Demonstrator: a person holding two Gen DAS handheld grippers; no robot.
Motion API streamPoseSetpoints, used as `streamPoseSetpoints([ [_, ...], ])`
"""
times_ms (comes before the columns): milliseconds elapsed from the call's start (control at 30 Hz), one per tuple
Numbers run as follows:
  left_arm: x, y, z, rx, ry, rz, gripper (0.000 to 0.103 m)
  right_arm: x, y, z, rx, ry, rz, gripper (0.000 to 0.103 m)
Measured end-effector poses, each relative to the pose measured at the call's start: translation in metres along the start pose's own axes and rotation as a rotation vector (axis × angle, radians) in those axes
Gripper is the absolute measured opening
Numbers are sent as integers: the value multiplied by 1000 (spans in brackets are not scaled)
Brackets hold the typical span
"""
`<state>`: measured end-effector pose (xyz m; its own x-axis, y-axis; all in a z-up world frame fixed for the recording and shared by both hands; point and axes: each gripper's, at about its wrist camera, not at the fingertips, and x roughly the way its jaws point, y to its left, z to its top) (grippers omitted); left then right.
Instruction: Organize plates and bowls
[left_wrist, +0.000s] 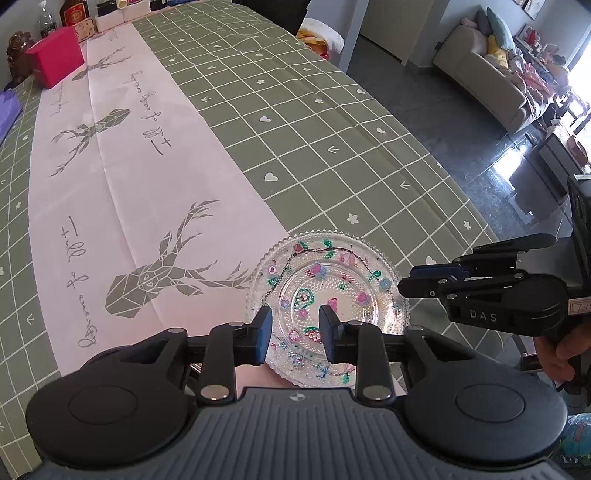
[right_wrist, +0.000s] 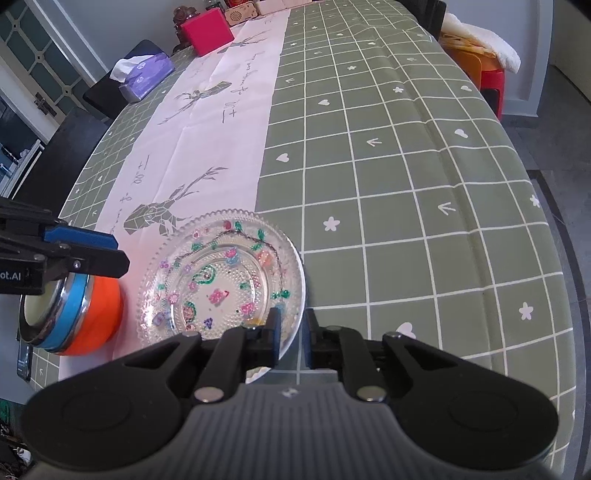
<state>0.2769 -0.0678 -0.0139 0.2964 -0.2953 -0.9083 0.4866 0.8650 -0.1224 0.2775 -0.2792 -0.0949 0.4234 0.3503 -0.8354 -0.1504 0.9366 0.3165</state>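
Observation:
A clear glass plate (left_wrist: 332, 291) painted with coloured flowers lies flat on the table near its front edge; it also shows in the right wrist view (right_wrist: 221, 280). My left gripper (left_wrist: 295, 334) is open and empty, hovering over the plate's near-left rim. My right gripper (right_wrist: 292, 338) has its jaws narrowly parted astride the plate's near-right rim; whether they touch the rim is unclear. The right gripper shows in the left wrist view (left_wrist: 410, 282) at the plate's right. An orange bowl (right_wrist: 92, 314) with a blue band and steel rim sits left of the plate, under the left gripper (right_wrist: 118, 254).
The table carries a green checked cloth (right_wrist: 388, 184) with a pink deer-print runner (left_wrist: 122, 177). A red box (left_wrist: 55, 61), a tissue pack (right_wrist: 147, 75) and bottles stand at the far end. A dark chair (right_wrist: 62, 155) stands at the left. The table edge (left_wrist: 461, 192) drops to the floor on the right.

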Motion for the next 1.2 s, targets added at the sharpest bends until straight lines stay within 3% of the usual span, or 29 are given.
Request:
streamPoseSetpoints([
  [33, -3, -1, -2, 3, -8, -2, 33, -3, 3, 0, -10, -5, -10, 29],
  [300, -35, -5, -19, -1, -114, -26, 34, -25, 35, -8, -113, -60, -47, 41],
  [533, -68, 0, -51, -36, -291, 63, 44, -35, 62, -19, -153, -112, -17, 55],
  [767, -101, 35, -101, -254, -504, 47, 70, -36, 85, -35, -118, -163, 83, 68],
  [900, -114, 53, -133, -379, -605, 123, 82, -27, 93, -44, -39, -151, 174, 75],
  [1067, -108, 76, -166, -551, -611, 213, 84, -12, 103, -54, 62, -144, 252, 83],
  [1200, -91, 100, -185, -690, -556, 144, 85, 3, 110, -55, 142, -115, 301, 88],
])
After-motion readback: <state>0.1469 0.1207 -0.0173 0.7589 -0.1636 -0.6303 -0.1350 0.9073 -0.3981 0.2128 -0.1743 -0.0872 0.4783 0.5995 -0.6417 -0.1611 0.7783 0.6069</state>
